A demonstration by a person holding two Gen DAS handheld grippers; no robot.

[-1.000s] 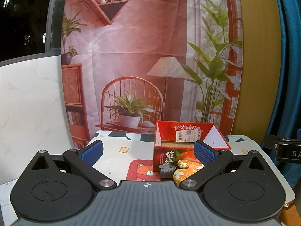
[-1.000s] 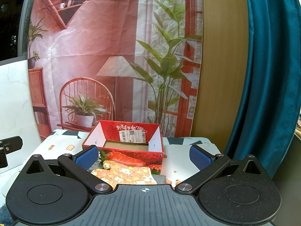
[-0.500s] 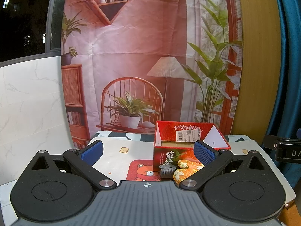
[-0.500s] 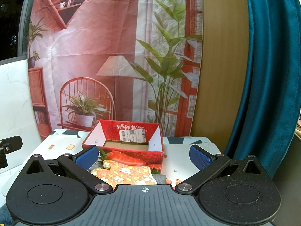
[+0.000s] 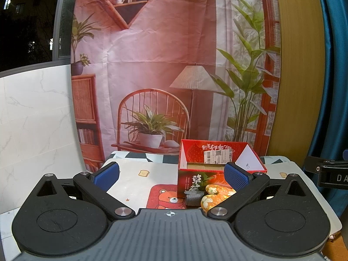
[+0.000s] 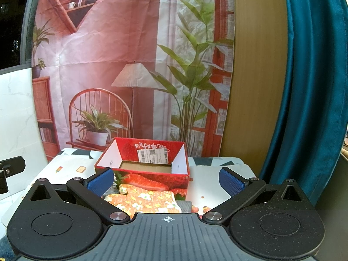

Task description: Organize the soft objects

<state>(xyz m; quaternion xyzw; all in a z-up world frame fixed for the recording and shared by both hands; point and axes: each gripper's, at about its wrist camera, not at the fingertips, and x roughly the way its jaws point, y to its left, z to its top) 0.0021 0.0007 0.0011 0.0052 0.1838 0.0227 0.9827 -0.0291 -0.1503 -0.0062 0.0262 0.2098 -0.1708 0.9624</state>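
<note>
Two views, left wrist first: my left gripper gapes empty, and the floral oven mitt lies lower right of centre against the red strawberry box. Right wrist: my right gripper is spread too, the mitt low centre-left between its fingers, lengthwise across frame, so I judge it nearer.

Glossy printed cardboard box, quilted floral cloth mitt, matt creased fabric backdrop.

Both wrist views low at the near bench edge, facing the far backdrop, left view from farther left, sharing the red box.
</note>
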